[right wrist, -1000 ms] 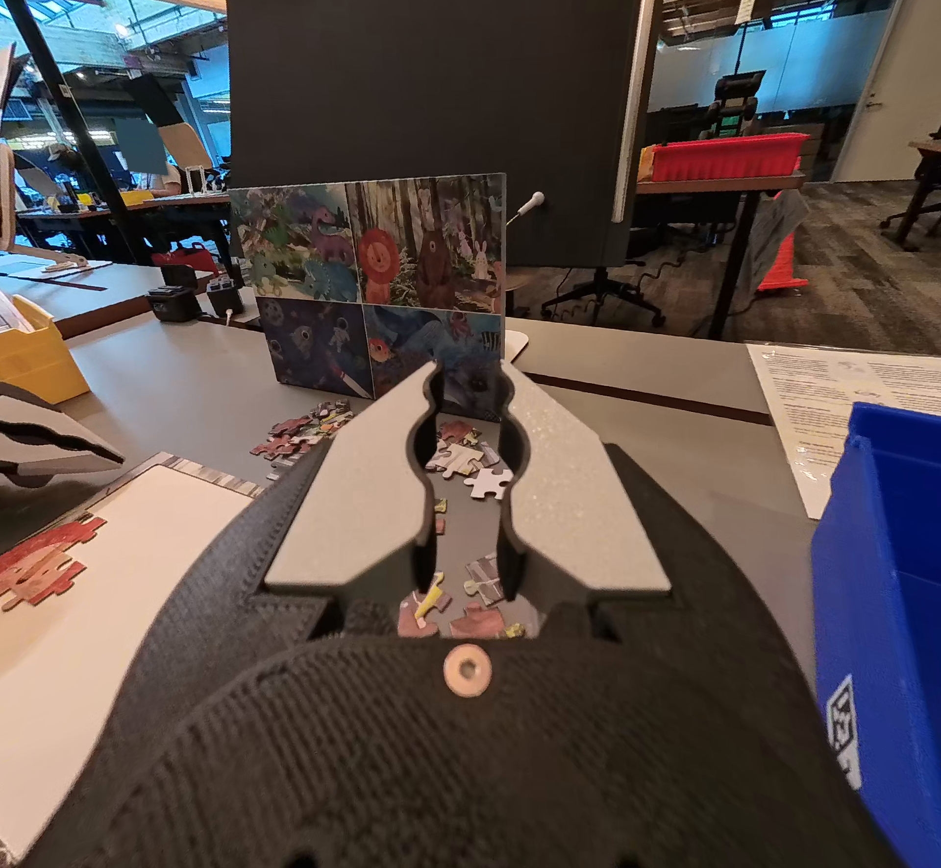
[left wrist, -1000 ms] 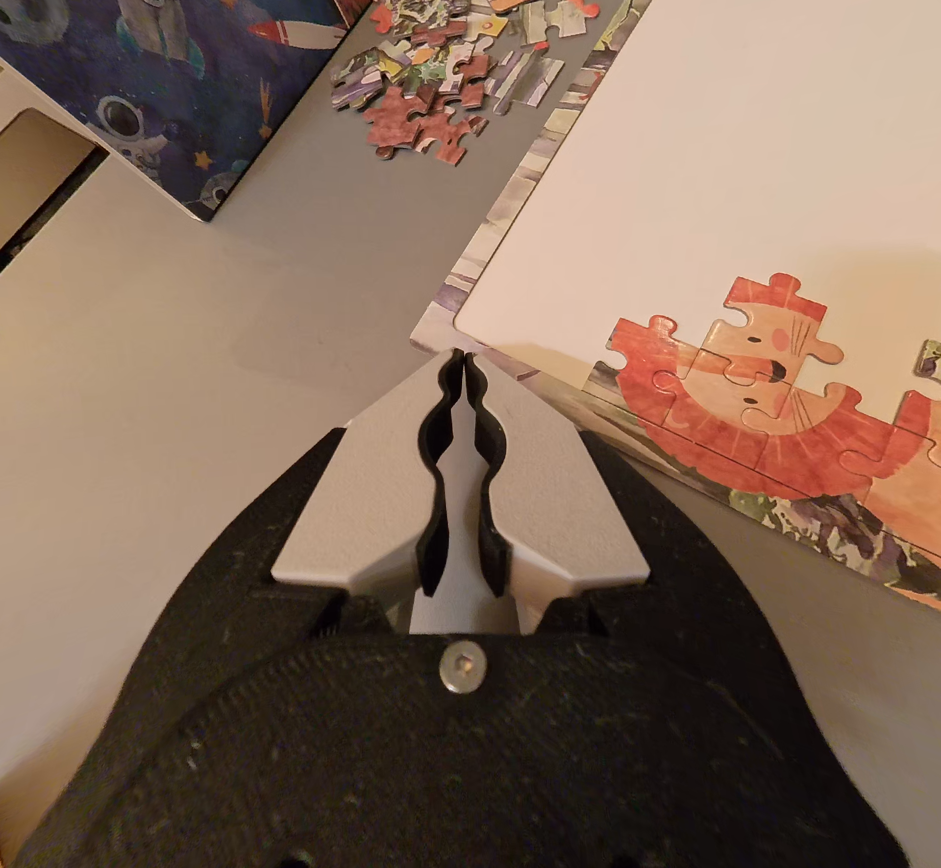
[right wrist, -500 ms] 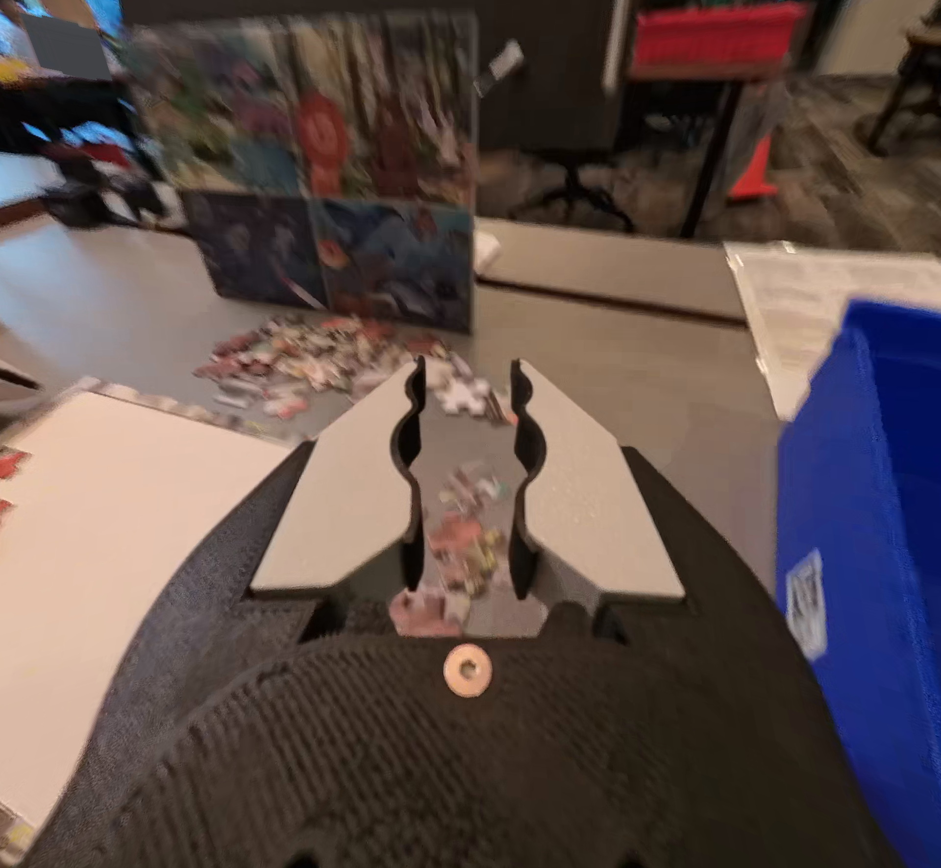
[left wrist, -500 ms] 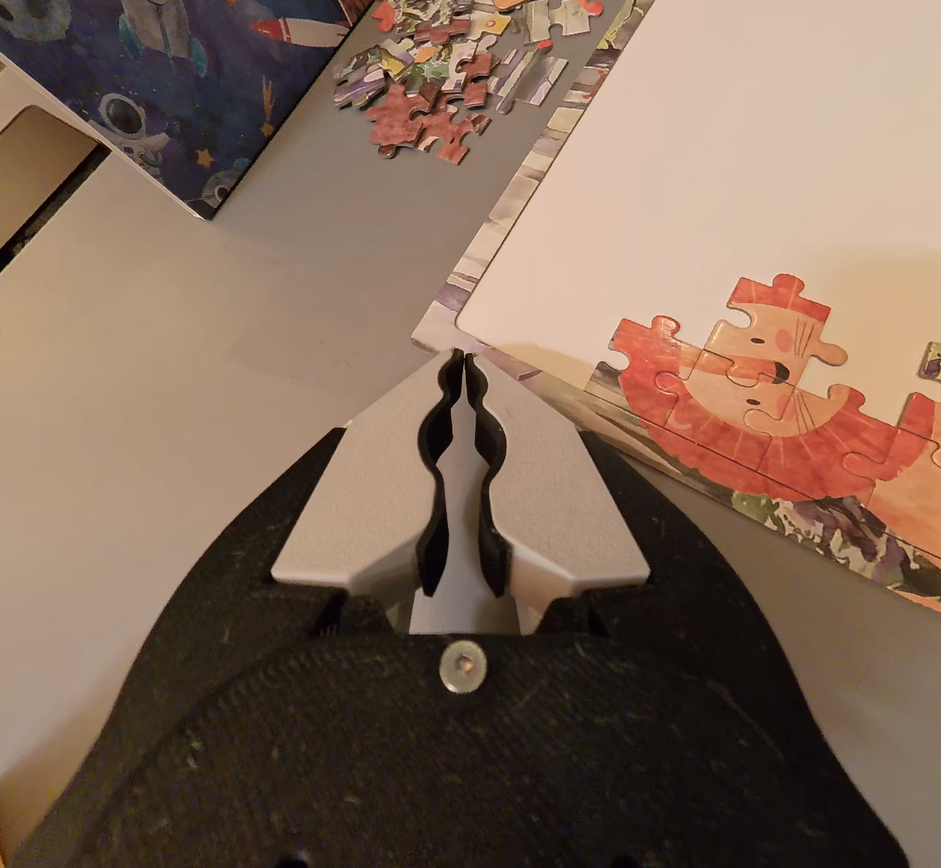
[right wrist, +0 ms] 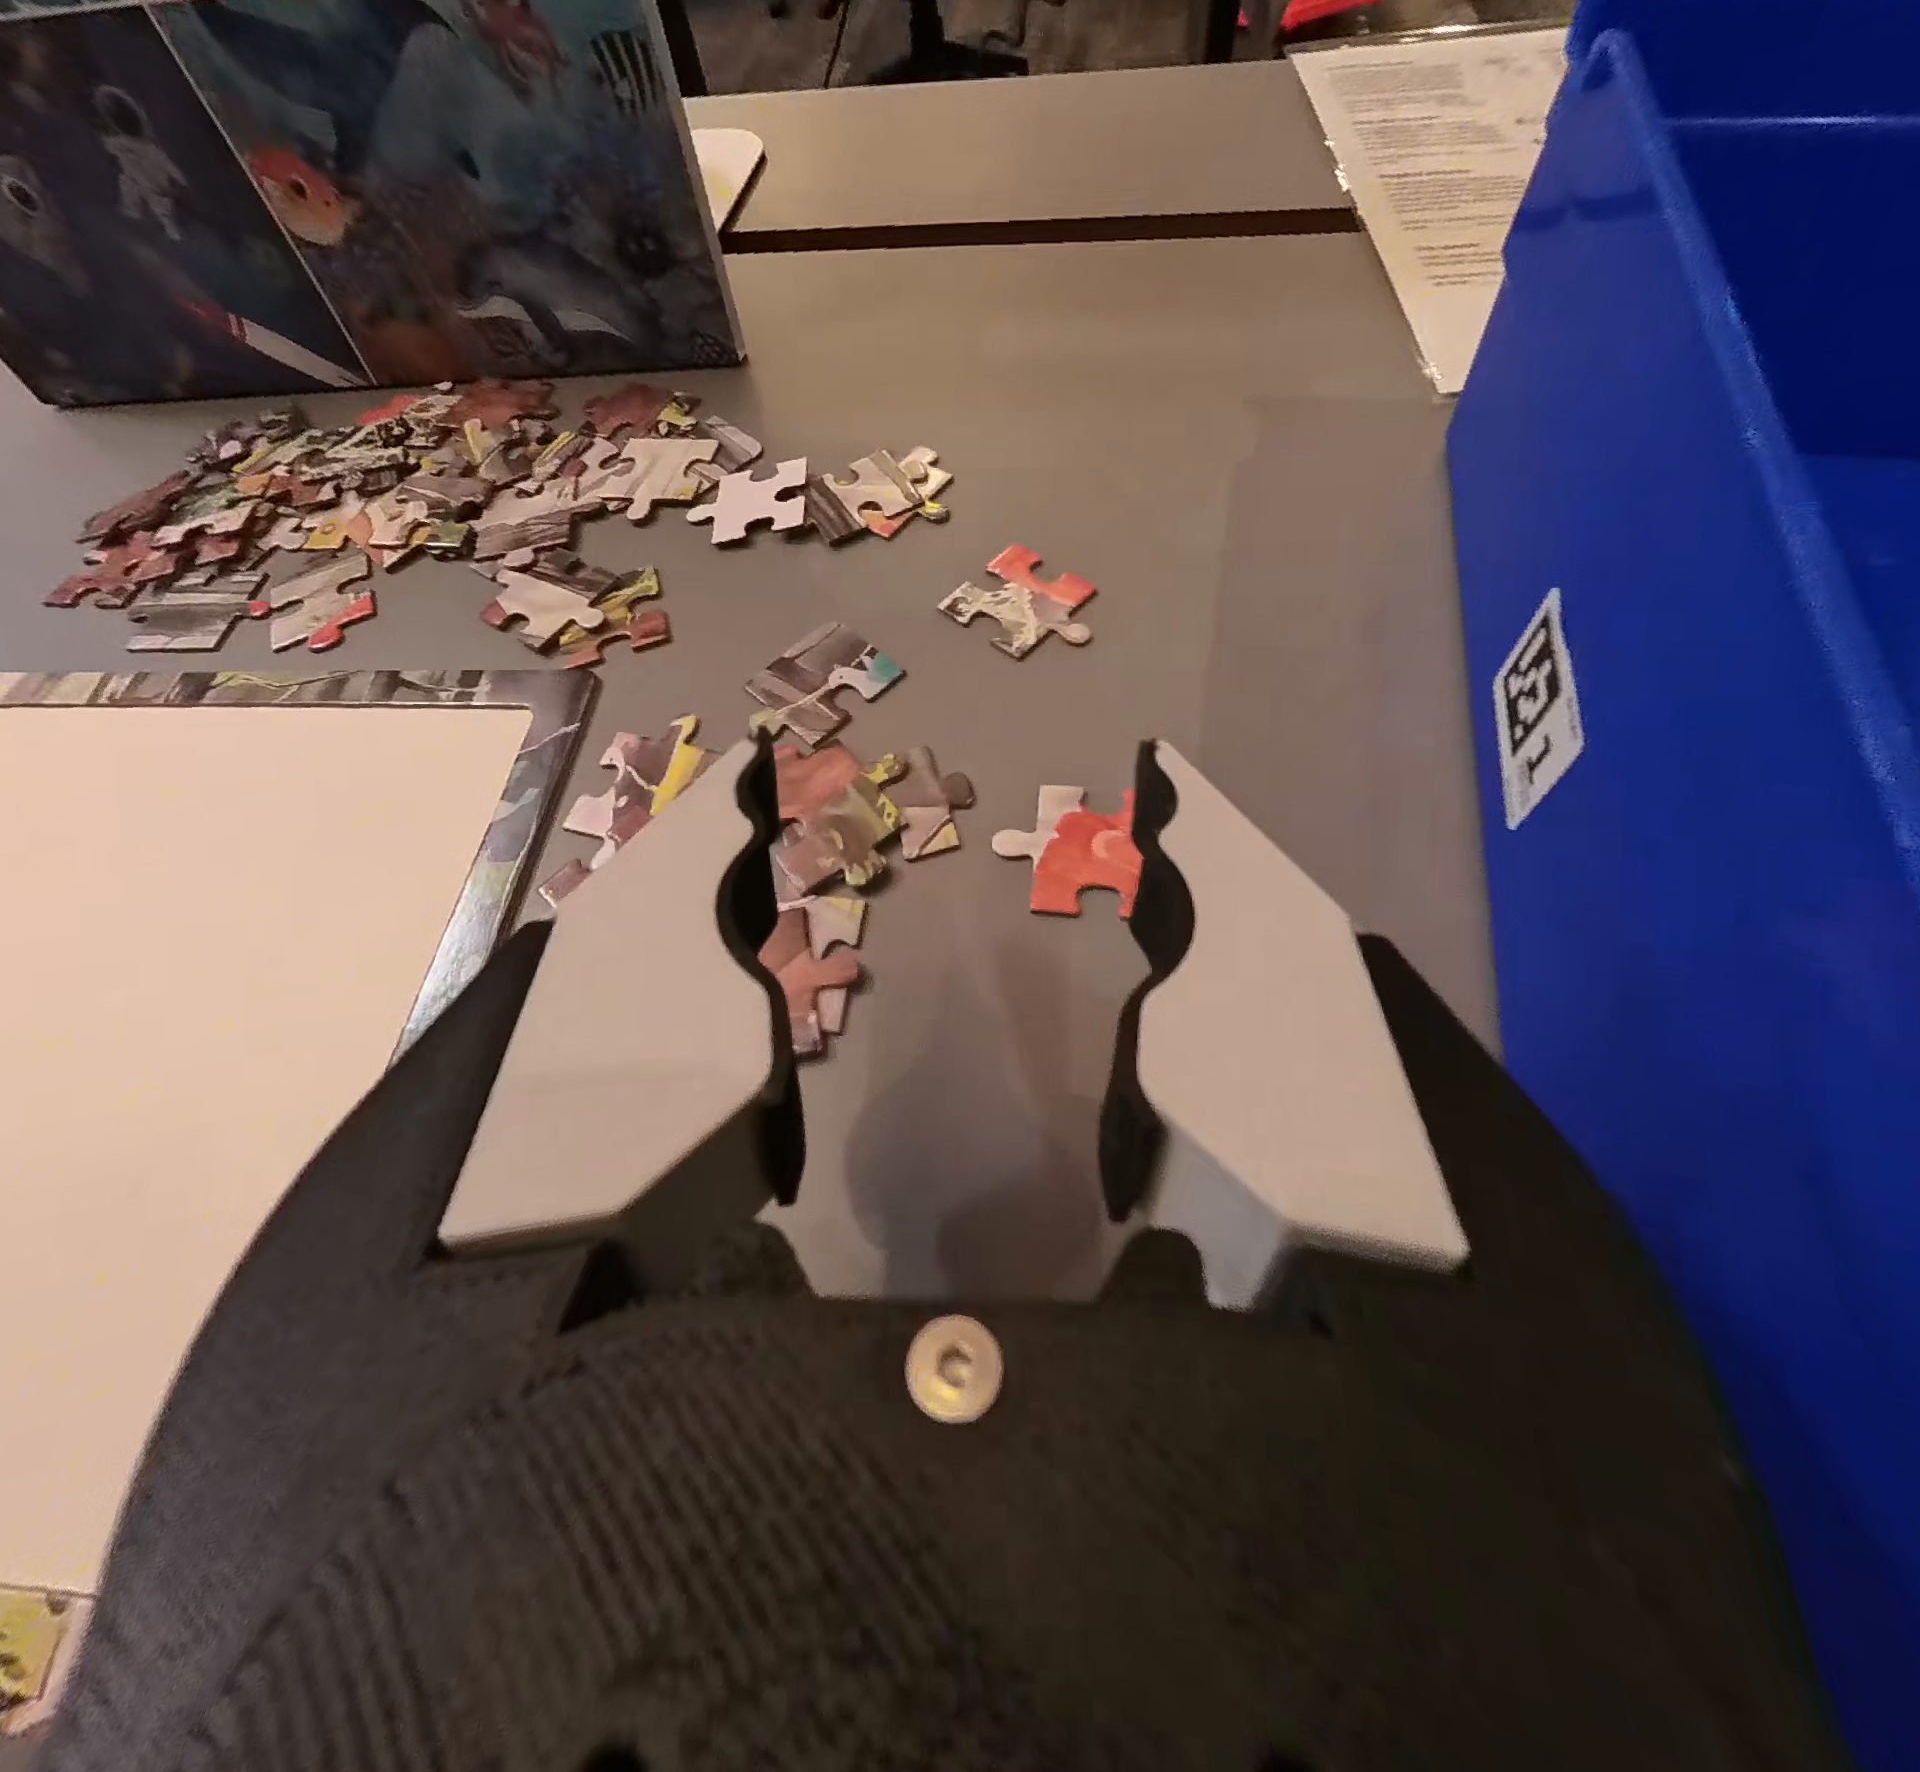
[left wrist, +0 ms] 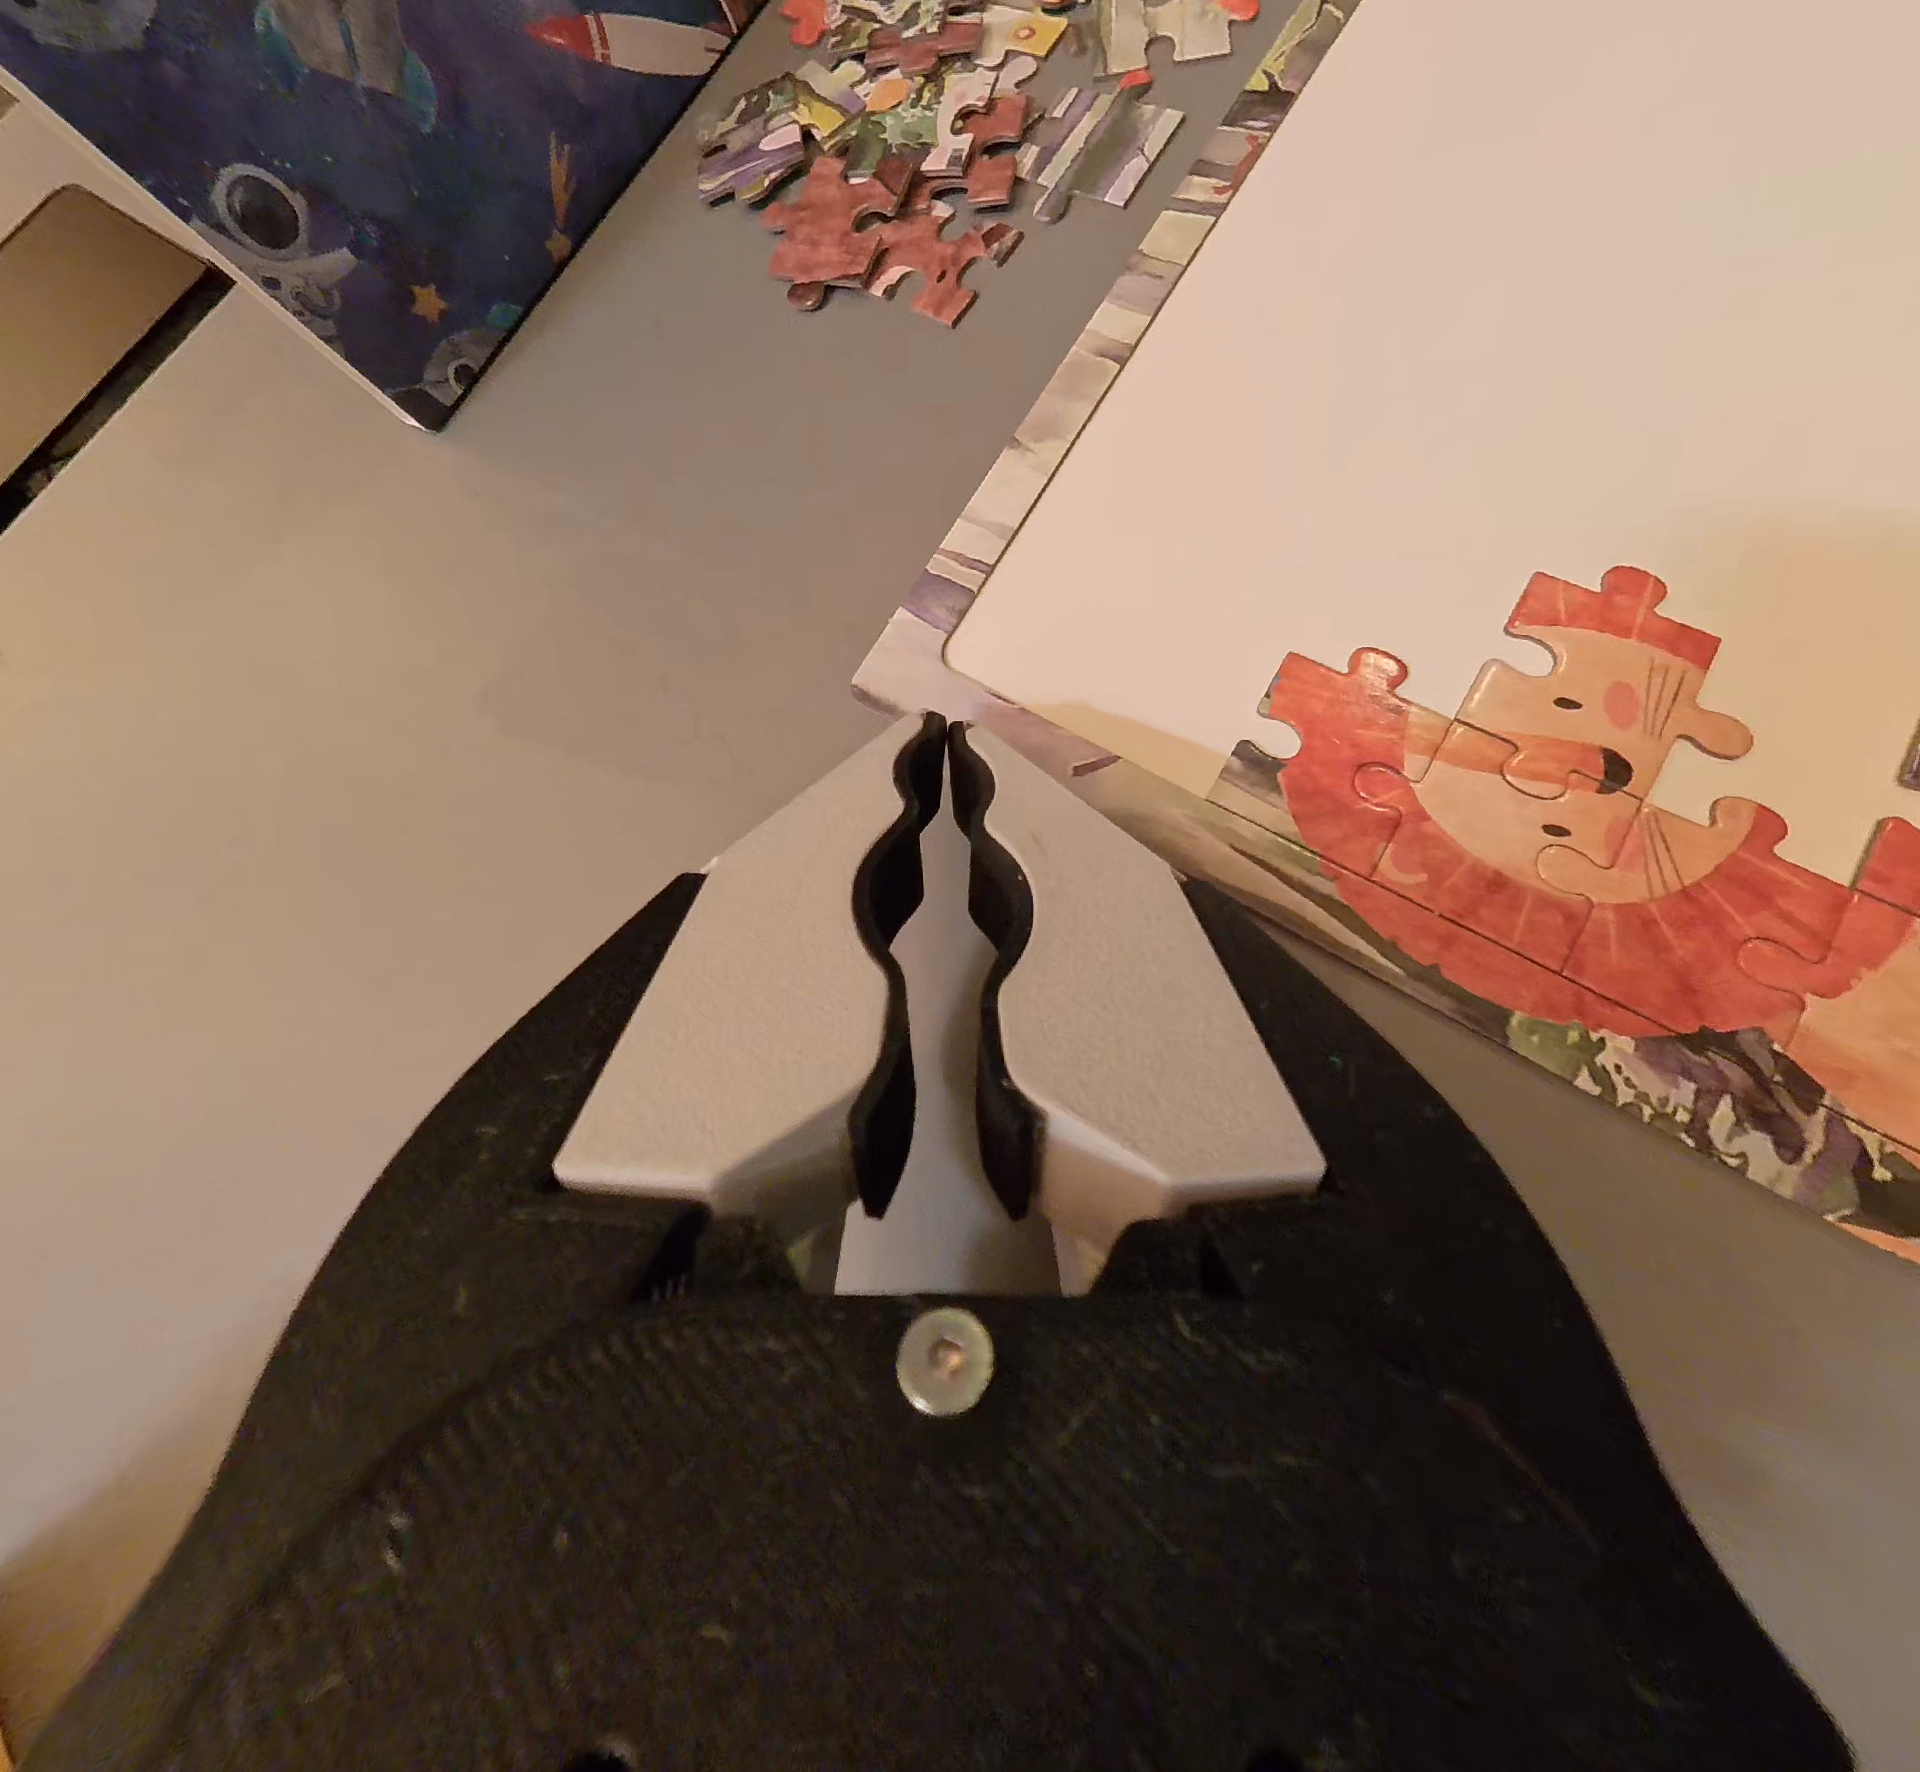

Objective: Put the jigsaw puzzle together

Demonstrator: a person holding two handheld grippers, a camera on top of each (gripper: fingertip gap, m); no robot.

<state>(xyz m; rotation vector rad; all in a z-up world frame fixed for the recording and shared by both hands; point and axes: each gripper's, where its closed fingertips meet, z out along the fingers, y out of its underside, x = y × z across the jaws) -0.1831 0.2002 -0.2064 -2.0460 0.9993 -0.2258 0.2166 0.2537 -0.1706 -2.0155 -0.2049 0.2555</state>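
The puzzle tray (left wrist: 1507, 268) has a white floor and a printed border. Joined lion pieces (left wrist: 1538, 839) lie in it near its front edge. Loose pieces (left wrist: 935, 112) are piled beyond the tray's corner. My left gripper (left wrist: 943, 730) is shut and empty, its tips at the tray's near corner. In the right wrist view my right gripper (right wrist: 951, 756) is open wide and empty, low over scattered pieces. A red and white piece (right wrist: 1075, 855) lies just inside its right finger. A small clump of pieces (right wrist: 842, 818) lies by its left finger. The tray's corner (right wrist: 551, 714) is to the left.
The upright puzzle box (right wrist: 343, 164) with picture panels stands behind the main pile (right wrist: 416, 496); it also shows in the left wrist view (left wrist: 312, 91). A blue bin (right wrist: 1714, 579) stands close on the right. A sheet of paper (right wrist: 1434, 164) lies behind it on the grey table (right wrist: 1143, 392). The tips of one gripper are about 40 centimeters away from the tips of the other.
My right gripper has tilted down from looking across the room to looking at the table, dropped towards the scattered pieces, and opened much wider. The left gripper has barely moved.
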